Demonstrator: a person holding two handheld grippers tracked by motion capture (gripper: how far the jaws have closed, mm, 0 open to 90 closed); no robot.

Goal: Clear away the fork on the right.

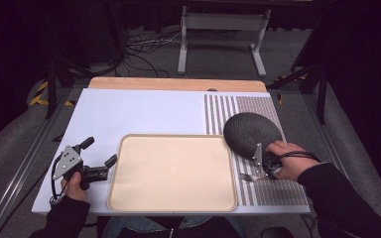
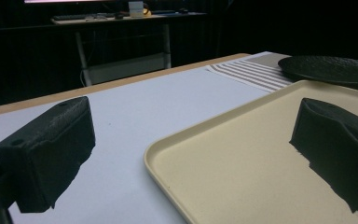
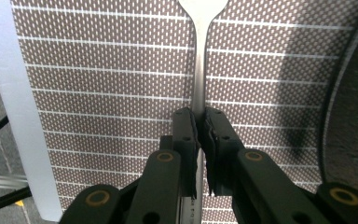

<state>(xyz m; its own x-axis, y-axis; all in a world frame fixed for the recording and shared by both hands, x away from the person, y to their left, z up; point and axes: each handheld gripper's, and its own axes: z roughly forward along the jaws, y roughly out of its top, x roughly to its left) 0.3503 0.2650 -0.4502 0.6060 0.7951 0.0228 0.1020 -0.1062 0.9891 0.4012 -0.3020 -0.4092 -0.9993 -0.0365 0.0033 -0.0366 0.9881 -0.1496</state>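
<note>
Seen from the high view, the right gripper (image 1: 259,171) is low over the woven placemat (image 1: 278,191) at the table's (image 1: 129,111) right side, with a metal fork (image 1: 248,176) lying on the mat at its tip. A dark round plate (image 1: 252,133) sits on the mat just beyond it, touching the corner of the beige tray (image 1: 172,172). The left gripper (image 1: 99,157) rests at the tray's left edge, its jaws spread wide and holding nothing.

Left gripper view: both black jaws stand far apart, one over the white table (image 2: 135,107), the other over the tray (image 2: 242,158); the plate (image 2: 331,69) lies beyond.

Right gripper view: the jaws are nearly shut, pinching the fork's (image 3: 199,65) slim handle between their pads, the fork lying flat on the placemat (image 3: 107,84) and pointing away. The plate's rim (image 3: 354,116) curves at the right edge.
</note>
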